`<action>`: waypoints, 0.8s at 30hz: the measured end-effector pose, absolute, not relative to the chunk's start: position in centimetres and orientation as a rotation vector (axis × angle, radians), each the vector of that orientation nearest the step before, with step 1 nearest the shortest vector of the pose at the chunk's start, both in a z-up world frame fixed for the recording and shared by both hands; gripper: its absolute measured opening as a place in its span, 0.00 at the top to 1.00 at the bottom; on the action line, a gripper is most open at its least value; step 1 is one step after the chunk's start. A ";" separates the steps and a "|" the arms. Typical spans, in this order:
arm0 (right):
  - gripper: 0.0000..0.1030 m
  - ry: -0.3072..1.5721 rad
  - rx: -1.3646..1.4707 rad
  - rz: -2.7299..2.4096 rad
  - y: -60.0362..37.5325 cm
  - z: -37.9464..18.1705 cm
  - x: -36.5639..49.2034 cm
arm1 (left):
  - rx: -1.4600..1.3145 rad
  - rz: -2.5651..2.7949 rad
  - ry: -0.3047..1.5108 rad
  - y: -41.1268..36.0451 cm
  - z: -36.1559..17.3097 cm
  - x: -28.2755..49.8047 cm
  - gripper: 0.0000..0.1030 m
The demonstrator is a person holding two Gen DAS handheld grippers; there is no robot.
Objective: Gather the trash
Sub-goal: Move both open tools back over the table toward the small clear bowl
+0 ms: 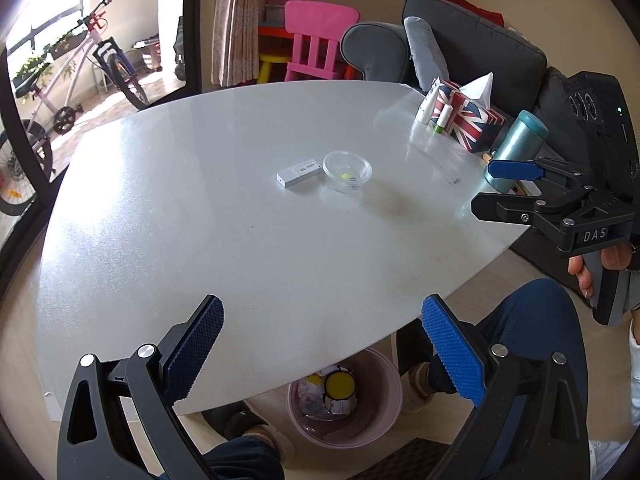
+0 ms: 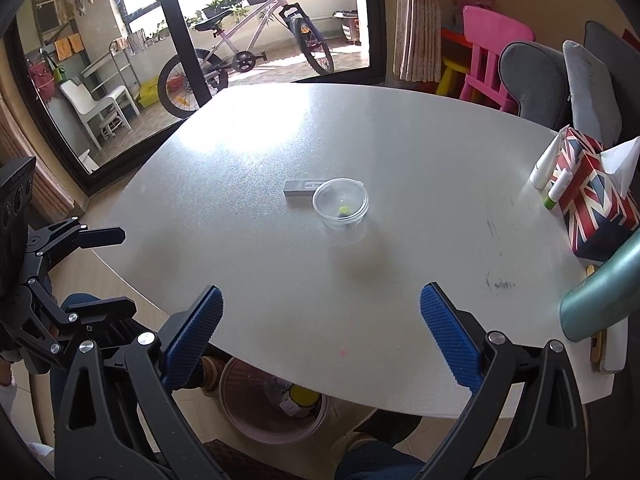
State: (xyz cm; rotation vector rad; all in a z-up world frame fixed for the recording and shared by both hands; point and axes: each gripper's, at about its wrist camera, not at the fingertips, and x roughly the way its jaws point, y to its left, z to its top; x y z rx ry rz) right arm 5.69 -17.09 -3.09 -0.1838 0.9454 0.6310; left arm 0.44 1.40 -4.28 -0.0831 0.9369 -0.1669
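A person seated at a pale round tabletop (image 2: 400,140) is holding both tongs above its near edge, with a pink bin (image 1: 352,412) waiting on the floor just under that edge, between the person's feet. The left tongs (image 1: 322,344) are standing spread wide with nothing between the blue pads. The right tongs (image 2: 321,336) are likewise gaping and empty.

The trash is lying near the middle of the tabletop: a clear plastic cup (image 2: 341,204) with a small yellow-green scrap in its bottom, and a small white box (image 2: 300,191) touching it on the far side. A flag-printed tissue box (image 2: 592,200), two white tubes (image 2: 550,176) and a teal bottle (image 1: 516,148) are standing along the right edge and appear to be keepers.

The step in hand looks like the reach for the cup. Doing it well likely means bringing one pair of tongs across the rim so a pad is landing on each outer wall, then closing gently, since thin clear plastic is apt to buckle or squirt free. Keeping the cup upright on the way back should be stopping the scrap from spilling before the bin. The box could be taken flat-sided by the other tongs.
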 end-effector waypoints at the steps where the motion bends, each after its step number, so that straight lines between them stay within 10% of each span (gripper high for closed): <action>1: 0.05 0.951 -0.185 0.629 -16.8 -3.3 6.2 | -0.083 -0.166 0.937 1.6 -4.3 0.7 0.07; 24: 0.05 1.049 -0.224 0.599 -11.7 -8.2 15.1 | -0.086 -0.137 0.965 4.5 -5.7 6.7 0.07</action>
